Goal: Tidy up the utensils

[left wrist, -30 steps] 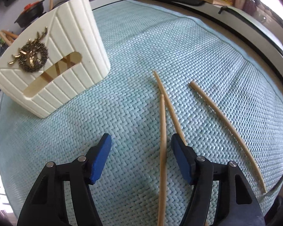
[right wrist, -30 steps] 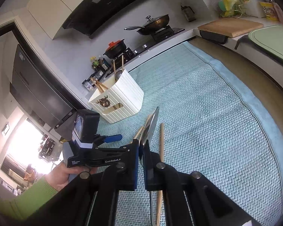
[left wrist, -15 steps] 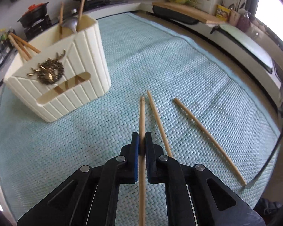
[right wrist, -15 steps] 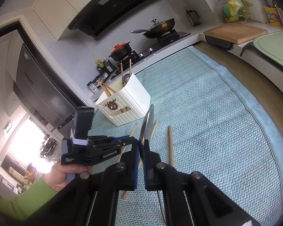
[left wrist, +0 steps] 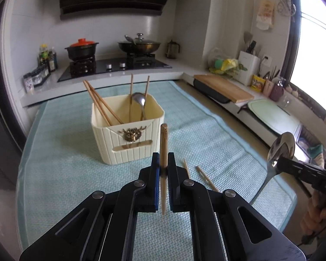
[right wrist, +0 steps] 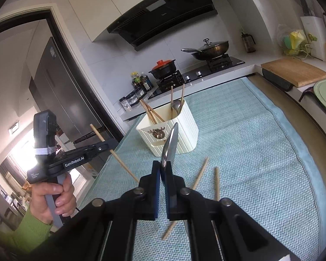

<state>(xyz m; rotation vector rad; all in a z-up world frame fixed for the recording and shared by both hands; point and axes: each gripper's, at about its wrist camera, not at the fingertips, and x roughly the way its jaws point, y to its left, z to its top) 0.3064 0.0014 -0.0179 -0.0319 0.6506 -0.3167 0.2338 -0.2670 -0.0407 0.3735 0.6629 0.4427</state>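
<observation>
My left gripper is shut on a wooden chopstick and holds it tilted up above the mat, in front of the cream utensil holder. The holder contains several chopsticks and a metal spoon. My right gripper is shut on a metal spoon, held upright above the mat. The spoon also shows in the left wrist view. Two chopsticks lie on the mat near the holder. The left gripper and its chopstick show at the left of the right wrist view.
A teal woven mat covers the table. Behind it is a stove with a red-lidded pot and a wok. A wooden cutting board and a green board sit on the right counter.
My left gripper closed on a chopstick lying on the mat and lifted it up clear of the mat. My right gripper kept hold of the spoon.
</observation>
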